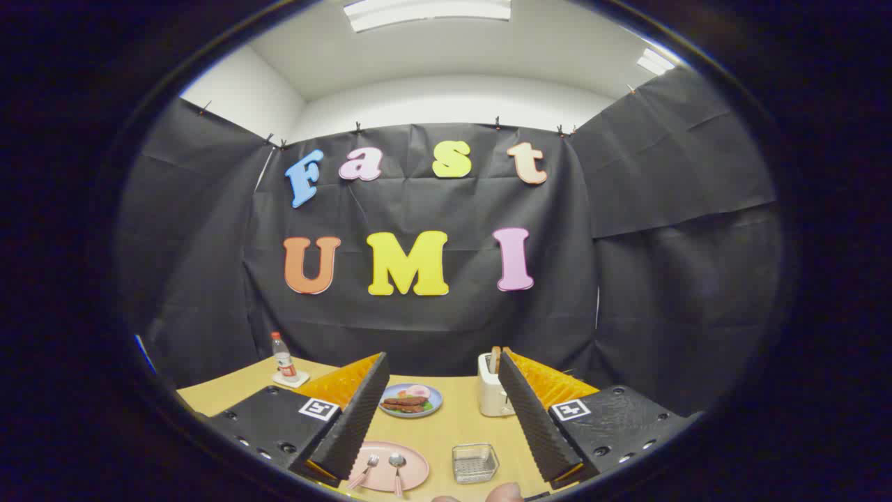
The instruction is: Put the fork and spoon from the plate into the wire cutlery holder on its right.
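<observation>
A pink plate (411, 466) lies on the wooden table, low between my fingers. On it rest a fork (365, 471) and a spoon (397, 468), side by side, both with pink handles. To the right of the plate stands the wire cutlery holder (474, 463), with nothing in it. My gripper (439, 373) hangs above the table with its fingers wide apart and nothing between them; plate and holder sit below the gap.
Farther back on the table are a blue plate of food (411, 400), a white toaster (492, 392) with toast in it, and a small bottle (283, 358) on a coaster at the back left. A hand (498, 493) shows at the near edge.
</observation>
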Action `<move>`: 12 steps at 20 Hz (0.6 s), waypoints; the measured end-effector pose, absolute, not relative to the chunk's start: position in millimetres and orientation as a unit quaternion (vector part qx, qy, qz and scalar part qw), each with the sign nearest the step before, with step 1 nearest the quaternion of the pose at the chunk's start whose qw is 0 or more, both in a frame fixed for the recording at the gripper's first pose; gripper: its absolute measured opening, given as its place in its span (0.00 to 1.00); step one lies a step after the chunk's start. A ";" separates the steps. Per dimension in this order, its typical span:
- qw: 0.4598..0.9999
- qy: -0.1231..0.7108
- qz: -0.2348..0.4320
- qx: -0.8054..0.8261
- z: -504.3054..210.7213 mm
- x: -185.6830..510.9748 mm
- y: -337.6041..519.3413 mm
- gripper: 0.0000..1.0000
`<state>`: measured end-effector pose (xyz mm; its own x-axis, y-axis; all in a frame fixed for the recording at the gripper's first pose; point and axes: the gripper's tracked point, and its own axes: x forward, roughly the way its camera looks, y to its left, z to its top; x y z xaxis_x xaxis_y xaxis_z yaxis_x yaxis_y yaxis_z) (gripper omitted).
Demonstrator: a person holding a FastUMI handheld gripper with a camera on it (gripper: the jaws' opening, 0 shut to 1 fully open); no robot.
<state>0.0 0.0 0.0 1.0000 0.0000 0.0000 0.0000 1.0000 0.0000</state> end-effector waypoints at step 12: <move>0.999 0.021 0.035 -0.001 -2.9 27.4 31.4 0.95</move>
